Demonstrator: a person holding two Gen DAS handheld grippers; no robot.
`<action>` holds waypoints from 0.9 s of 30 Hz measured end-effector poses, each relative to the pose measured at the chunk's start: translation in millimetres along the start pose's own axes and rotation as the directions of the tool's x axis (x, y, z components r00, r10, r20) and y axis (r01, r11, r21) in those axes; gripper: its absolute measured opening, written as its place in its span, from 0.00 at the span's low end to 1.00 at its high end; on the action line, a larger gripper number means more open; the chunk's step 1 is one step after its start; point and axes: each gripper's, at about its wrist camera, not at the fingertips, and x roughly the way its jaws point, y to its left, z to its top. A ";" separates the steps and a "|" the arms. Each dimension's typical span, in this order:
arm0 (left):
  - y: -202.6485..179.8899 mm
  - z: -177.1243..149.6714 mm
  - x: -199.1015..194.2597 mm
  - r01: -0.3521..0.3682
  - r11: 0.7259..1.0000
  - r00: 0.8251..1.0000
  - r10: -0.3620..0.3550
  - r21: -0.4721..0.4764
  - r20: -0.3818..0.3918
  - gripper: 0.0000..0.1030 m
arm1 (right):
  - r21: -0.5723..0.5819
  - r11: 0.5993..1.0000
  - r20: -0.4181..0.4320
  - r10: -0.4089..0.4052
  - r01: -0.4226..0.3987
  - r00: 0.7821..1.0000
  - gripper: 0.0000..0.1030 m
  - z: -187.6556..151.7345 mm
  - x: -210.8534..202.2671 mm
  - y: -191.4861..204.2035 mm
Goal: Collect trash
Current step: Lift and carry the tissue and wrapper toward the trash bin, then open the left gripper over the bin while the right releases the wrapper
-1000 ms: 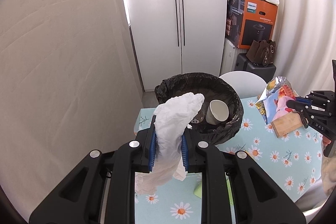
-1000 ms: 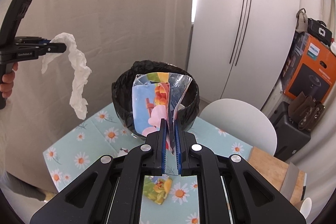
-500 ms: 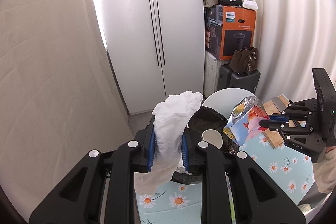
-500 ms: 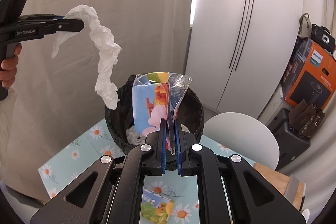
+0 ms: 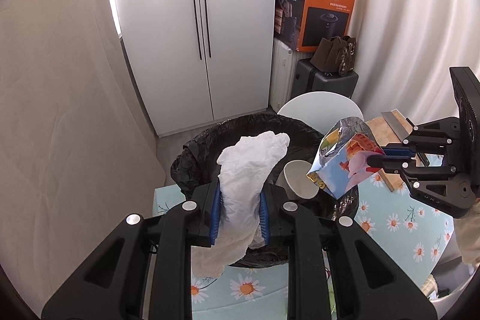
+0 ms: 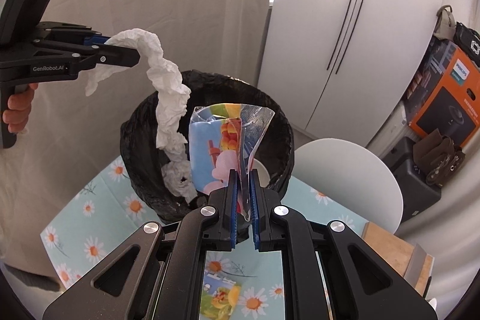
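Left wrist view, left tool (image 5: 239,207): we see its blue pads clamped on a crumpled white tissue (image 5: 252,170) at lower centre of the frame.
Left wrist view, bin (image 5: 198,152): we find the black-lined bin behind the tissue, mid-frame, with a paper cup (image 5: 298,179) lying inside.
Left wrist view, right tool (image 5: 378,159): we see it at the right edge, pinching a colourful snack packet (image 5: 348,164) above the bin's right rim.
Left wrist view, surface (image 5: 402,224): daisy-print cloth, lower right.
Right wrist view, right tool (image 6: 243,200): we see its jaws narrow, gripping the snack packet (image 6: 216,149) at centre, in front of the bin (image 6: 279,122).
Right wrist view, left tool (image 6: 120,50): upper left, held by a hand (image 6: 18,110); the tissue (image 6: 168,98) trails from it down into the bin.
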 end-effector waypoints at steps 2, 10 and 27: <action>4.2 -3.2 12.9 0.020 1.000 1.000 -0.020 -0.009 -0.019 0.20 | 0.000 1.000 -0.018 0.008 -0.008 1.000 0.07 1.7 11.7 0.3; 17.4 -12.1 67.3 0.055 0.998 0.994 -0.056 -0.014 -0.095 0.20 | -0.008 0.999 -0.086 0.039 -0.040 0.995 0.07 12.6 63.6 0.4; 17.6 -23.2 102.1 0.069 0.997 0.992 -0.065 0.032 -0.112 0.72 | -0.011 0.997 -0.075 0.073 -0.074 0.995 0.47 14.1 95.7 -8.4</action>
